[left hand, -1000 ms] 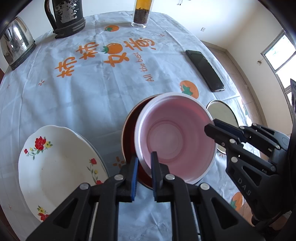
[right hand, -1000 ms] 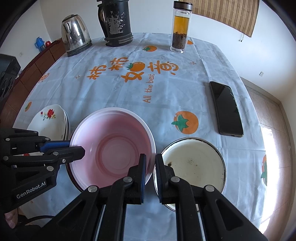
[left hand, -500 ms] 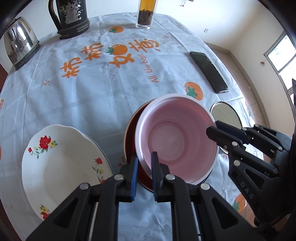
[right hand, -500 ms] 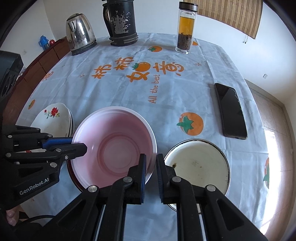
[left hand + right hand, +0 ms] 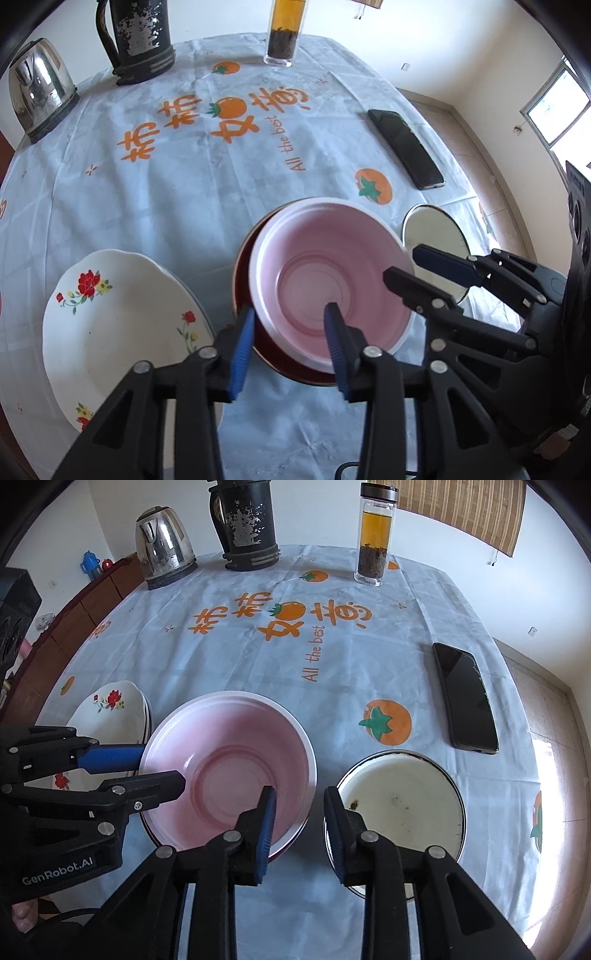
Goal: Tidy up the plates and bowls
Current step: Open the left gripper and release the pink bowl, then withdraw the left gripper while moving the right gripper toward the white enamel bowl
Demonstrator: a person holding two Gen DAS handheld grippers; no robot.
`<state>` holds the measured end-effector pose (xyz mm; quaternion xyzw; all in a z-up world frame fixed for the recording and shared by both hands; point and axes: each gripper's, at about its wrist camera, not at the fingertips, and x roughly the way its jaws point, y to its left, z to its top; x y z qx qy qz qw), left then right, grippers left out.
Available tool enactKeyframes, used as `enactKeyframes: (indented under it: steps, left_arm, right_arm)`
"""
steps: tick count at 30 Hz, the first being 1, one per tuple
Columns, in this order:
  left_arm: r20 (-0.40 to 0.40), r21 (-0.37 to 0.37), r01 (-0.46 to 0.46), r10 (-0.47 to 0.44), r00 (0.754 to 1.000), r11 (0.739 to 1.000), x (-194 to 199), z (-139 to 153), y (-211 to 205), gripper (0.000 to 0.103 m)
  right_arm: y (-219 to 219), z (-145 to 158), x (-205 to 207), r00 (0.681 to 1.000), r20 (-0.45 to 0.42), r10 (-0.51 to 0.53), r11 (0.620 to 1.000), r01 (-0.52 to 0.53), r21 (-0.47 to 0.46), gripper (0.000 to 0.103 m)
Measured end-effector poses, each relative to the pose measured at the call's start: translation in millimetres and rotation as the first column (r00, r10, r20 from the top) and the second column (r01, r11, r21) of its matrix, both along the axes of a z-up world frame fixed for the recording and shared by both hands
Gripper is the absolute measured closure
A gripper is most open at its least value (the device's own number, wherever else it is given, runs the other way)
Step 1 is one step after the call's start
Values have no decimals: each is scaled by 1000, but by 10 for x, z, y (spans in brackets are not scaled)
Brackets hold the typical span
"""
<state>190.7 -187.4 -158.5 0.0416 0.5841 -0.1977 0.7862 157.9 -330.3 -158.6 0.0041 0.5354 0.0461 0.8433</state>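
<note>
- Your left fingers (image 5: pixel 290 334) had just been opening, pads apart astride the pink bowl's (image 5: pixel 328 284) near rim.
- Your right fingers (image 5: pixel 300 814) opened likewise, straddling its rim.
- The bowl sat nested in a red bowl (image 5: pixel 242 273) on the table (image 5: pixel 184 184).

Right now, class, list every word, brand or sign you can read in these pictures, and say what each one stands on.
"All the best": orange print on the tablecloth.
"柿柿如意", with a persimmon drawn between the second and third characters: large orange characters on the tablecloth.
"GenRobot.AI": white lettering on the body of the left gripper, seen in the right wrist view.
The kettle, jug, bottle and phone show no readable text.
</note>
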Motion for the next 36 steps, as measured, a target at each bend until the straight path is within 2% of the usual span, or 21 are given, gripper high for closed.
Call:
enactKeyframes:
  steps: [2, 8, 16, 22, 27, 29, 36]
  left_arm:
    - [21, 19, 4, -4, 1000, 1000, -17, 25, -23, 53]
    - [40, 17, -9, 9, 999, 1000, -15, 87, 7, 48]
    - [90, 12, -44, 43, 995, 999, -58, 230, 114, 47]
    - [107, 3, -115, 114, 988, 993, -68, 318, 365, 44]
    - [88, -6, -189, 189, 978, 982, -73, 298, 608, 43]
    - [81, 0, -207, 206, 975, 978, -78, 281, 648, 42]
    - [88, 3, -157, 156, 984, 988, -119, 364, 446, 42]
  right_arm:
    - [-5, 22, -5, 1000, 9, -5, 1000, 5, -6, 62]
    - [-34, 90, -7, 999, 33, -16, 1000, 17, -16, 61]
    - [40, 214, -15, 997, 74, -7, 1000, 8, -15, 61]
    - [221, 322, -18, 992, 119, 38, 999, -38, -6, 61]
    - [320, 380, -60, 988, 142, 61, 998, -61, -5, 60]
    - [321, 400, -79, 987, 150, 60, 998, -62, 6, 53]
    - [87, 525, -268, 983, 186, -1, 999, -8, 48, 53]
